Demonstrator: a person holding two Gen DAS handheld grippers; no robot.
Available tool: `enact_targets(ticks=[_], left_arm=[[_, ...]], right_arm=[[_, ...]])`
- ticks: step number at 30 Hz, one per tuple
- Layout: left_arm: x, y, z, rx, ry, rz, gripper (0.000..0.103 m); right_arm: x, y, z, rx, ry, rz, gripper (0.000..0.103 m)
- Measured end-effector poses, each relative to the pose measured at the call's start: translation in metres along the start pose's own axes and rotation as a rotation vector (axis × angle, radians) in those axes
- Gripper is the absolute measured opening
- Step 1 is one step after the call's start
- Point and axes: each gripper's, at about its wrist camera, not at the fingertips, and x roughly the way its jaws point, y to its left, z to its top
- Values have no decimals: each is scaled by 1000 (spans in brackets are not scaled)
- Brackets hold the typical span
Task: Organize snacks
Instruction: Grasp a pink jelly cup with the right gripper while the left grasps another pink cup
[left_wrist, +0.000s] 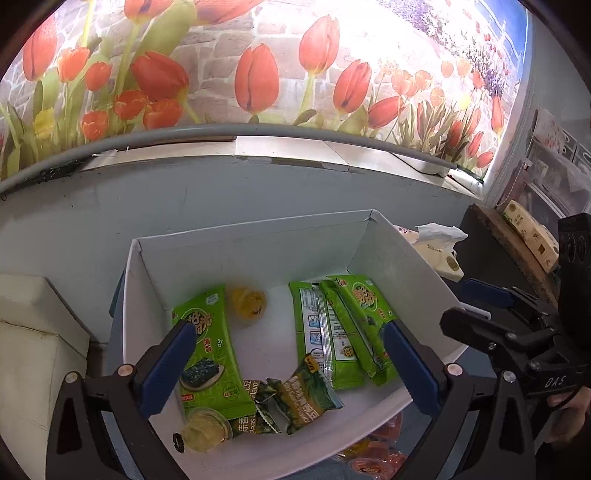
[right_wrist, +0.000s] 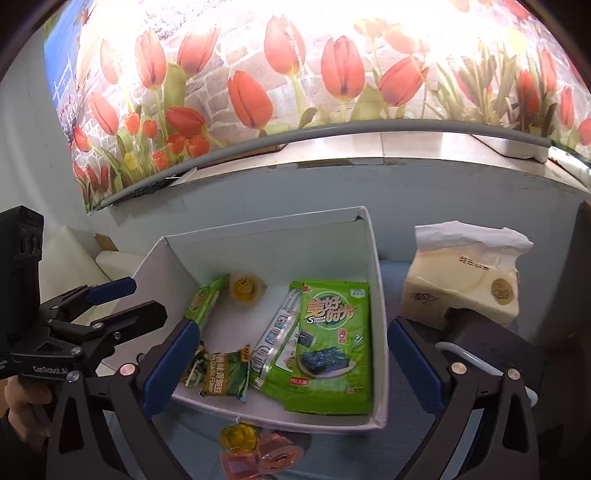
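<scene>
A white box (right_wrist: 376, 280), open at the top, is seen ahead of both grippers. Three green seaweed packs lie flat inside: one (left_wrist: 210, 350) by the left gripper's (left_wrist: 290, 363) left finger, two (left_wrist: 321, 332) (left_wrist: 364, 317) overlapped by its right finger. Small green pea packets (left_wrist: 306, 397) are heaped near the front wall, between the fingers. A yellow jelly cup (left_wrist: 249, 301) sits toward the back, another (left_wrist: 203, 430) at the front corner. Outside the front wall, below the right gripper (right_wrist: 291, 363), yellow (right_wrist: 238, 437) and orange jelly cups (right_wrist: 280, 456) are clustered.
</scene>
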Motion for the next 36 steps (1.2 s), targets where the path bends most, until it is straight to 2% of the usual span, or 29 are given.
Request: enact_targets(ticks=[10,16,18,22,26,32,36], left_arm=[[-40,-14,-8,40,-47,37,103],[-89,-18,-33,16,-106,36,103],[-105,-18,-46,5,-115,23,103],[-132,-25,-78,-1,-136,39,103],[-157,-31,-113,-21,-145,11,103],[-181,-42,-170,-37,-118,-10,103],[-190,-52,-207,-31,-88,34,103]], right_arm=[[-29,12,-18,-44,-61,1,103],[-64,18,-50,-58,-156,33,103],[-71,21,-62,-63,-112,62,103],[-79,30,-90,-113,-70,30,103],[-77,36,-126,-147,-37,19,103],[-51,43,-159,-165,23,20,103],[-24,49,-166,-188,71,-7,103]])
